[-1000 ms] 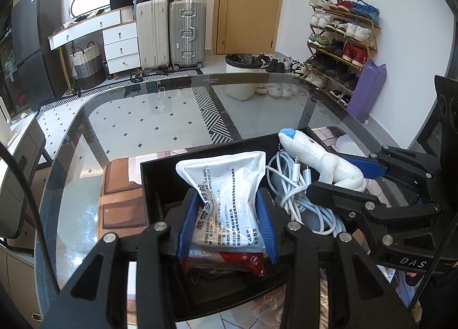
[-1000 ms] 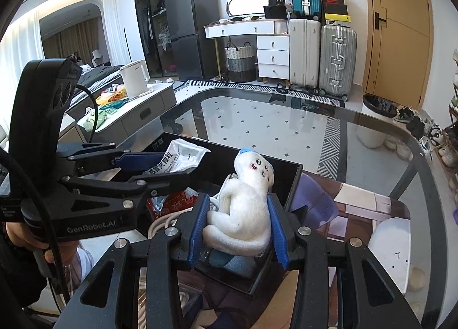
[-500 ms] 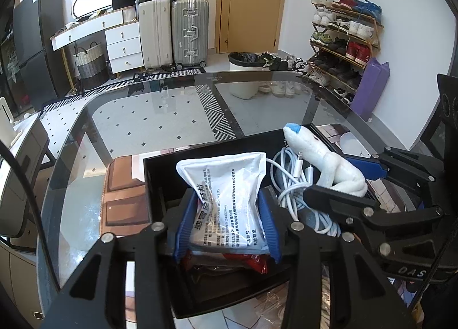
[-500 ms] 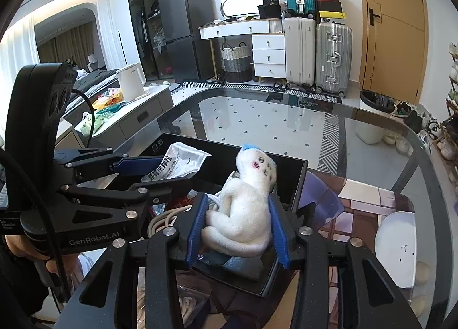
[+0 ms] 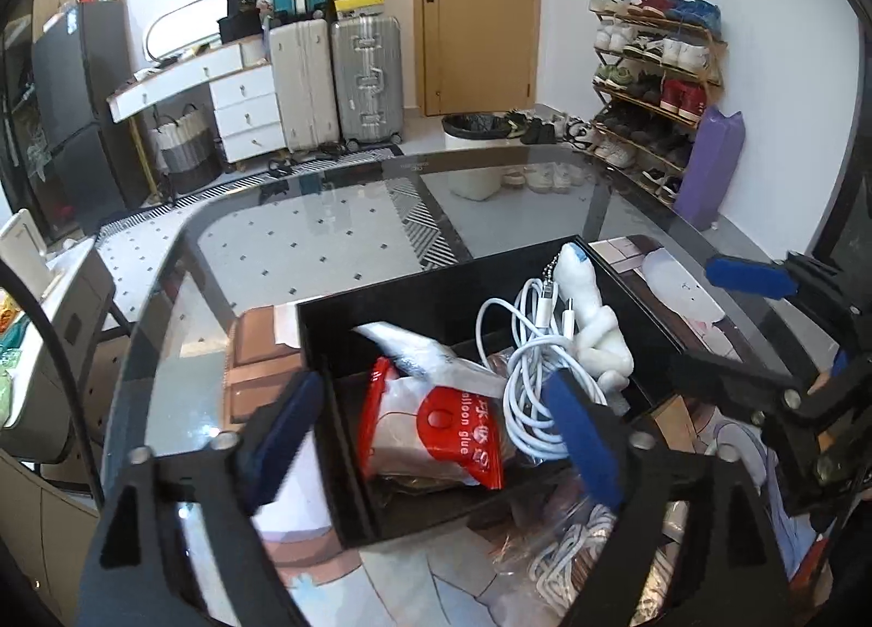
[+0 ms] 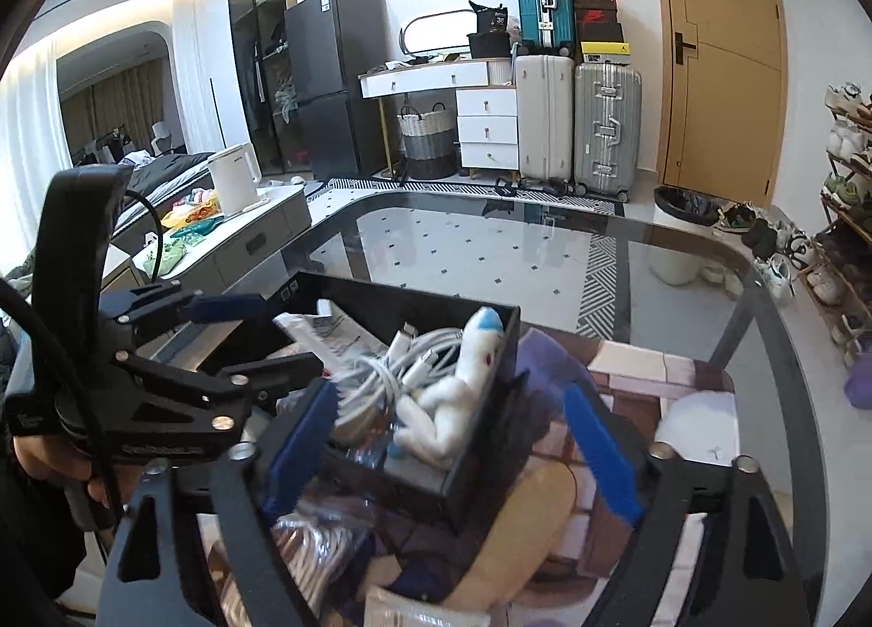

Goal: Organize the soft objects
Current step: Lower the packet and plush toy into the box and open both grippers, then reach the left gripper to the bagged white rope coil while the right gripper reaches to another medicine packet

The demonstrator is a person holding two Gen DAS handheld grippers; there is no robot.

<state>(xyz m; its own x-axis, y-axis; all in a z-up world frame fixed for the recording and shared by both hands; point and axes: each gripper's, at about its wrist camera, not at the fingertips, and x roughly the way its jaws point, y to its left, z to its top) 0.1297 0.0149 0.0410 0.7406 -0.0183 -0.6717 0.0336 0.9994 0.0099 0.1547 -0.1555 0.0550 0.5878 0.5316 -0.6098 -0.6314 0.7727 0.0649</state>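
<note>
**Both tongs let go over the black box**

Released a moment ago, the white printed packet point(image 5: 430, 354) now lies in the black box point(image 5: 436, 294) behind a red-and-white glue pouch point(image 5: 436, 425). Left tongs point(image 5: 430, 436) have just been opening and now gape wide, gripping nothing, the pouch below them untouched. Right tongs point(image 6: 452, 447) have also just spread apart; the white plush toy point(image 6: 452, 398) they squeezed earlier lies loose in the box's right end, beside the coiled white cable point(image 5: 523, 392). This box sits on the glass worktop point(image 5: 305, 256).
</note>
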